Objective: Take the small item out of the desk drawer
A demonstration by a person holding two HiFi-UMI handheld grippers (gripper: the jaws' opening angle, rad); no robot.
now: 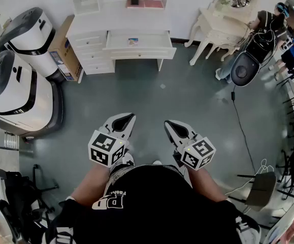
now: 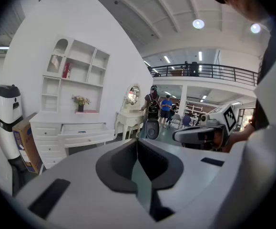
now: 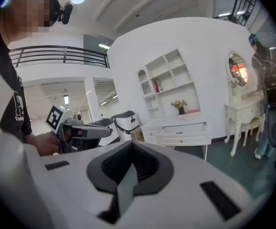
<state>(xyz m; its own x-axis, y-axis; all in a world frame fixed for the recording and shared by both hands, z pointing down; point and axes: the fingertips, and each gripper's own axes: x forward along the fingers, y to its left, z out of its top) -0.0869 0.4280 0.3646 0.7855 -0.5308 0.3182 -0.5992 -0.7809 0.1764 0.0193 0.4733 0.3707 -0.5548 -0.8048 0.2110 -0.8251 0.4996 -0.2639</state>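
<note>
A white desk stands against the far wall across the green floor, with its wide drawer pulled open. Inside the drawer lies a small bluish item. My left gripper and right gripper are held side by side close to my body, far from the desk and pointing toward it. Both are shut with nothing between the jaws. The left gripper view shows the left gripper's jaws meeting, with the open drawer beyond. In the right gripper view, the right gripper is likewise shut, the drawer ahead.
Two large white machines and a cardboard box stand left of the desk. A white dressing table with a mirror is at the right, and people sit beside it. A black cable and a chair are at right.
</note>
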